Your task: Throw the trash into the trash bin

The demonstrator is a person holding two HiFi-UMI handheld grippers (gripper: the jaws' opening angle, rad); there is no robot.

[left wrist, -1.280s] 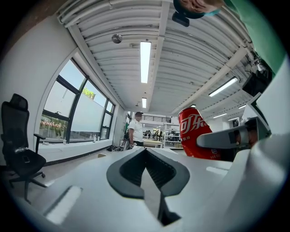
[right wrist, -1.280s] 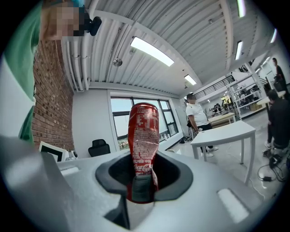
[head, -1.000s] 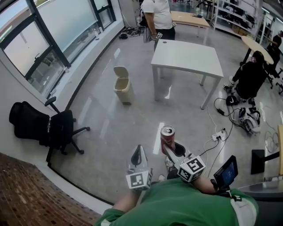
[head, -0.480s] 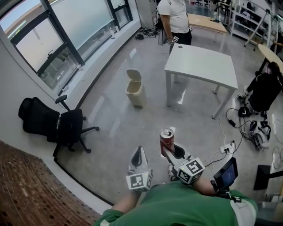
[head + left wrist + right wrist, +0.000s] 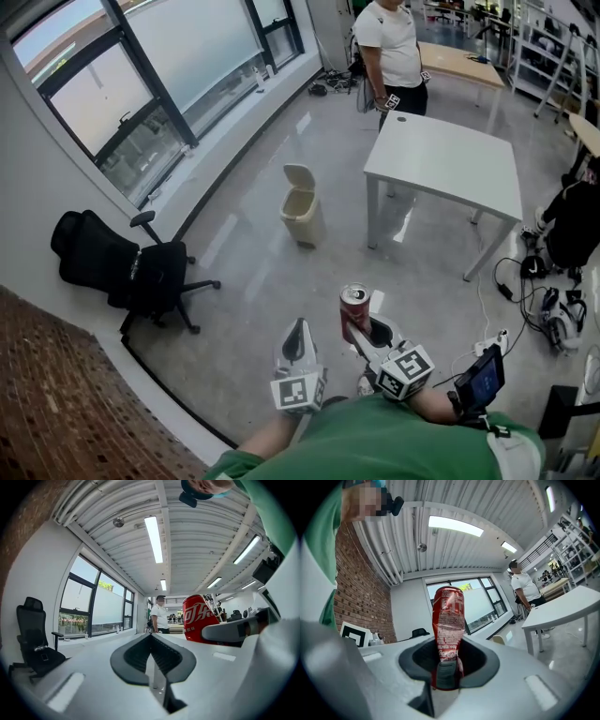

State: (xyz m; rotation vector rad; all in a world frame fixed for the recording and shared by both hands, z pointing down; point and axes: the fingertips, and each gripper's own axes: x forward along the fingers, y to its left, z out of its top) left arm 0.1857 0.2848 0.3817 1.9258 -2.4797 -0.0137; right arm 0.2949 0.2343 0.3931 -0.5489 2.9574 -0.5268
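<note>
Now right tongs (image 5: 364, 330) clamp dented red soda can (image 5: 354, 307), left tongs (image 5: 296, 337) closed empty; carry it upright to beige lidded bin (image 5: 302, 211).

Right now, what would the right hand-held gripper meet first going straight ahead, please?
Probably nothing nearby: its dented red soda can points past the cream trash bin toward the windowed wall.

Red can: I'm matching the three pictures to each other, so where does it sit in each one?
Head view: red can in the lower half, just right of the middle.
Left gripper view: right of centre, at mid-height.
Right gripper view: dead centre, standing tall.
Shared landmark: the standing person in a white shirt, also at and.
</note>
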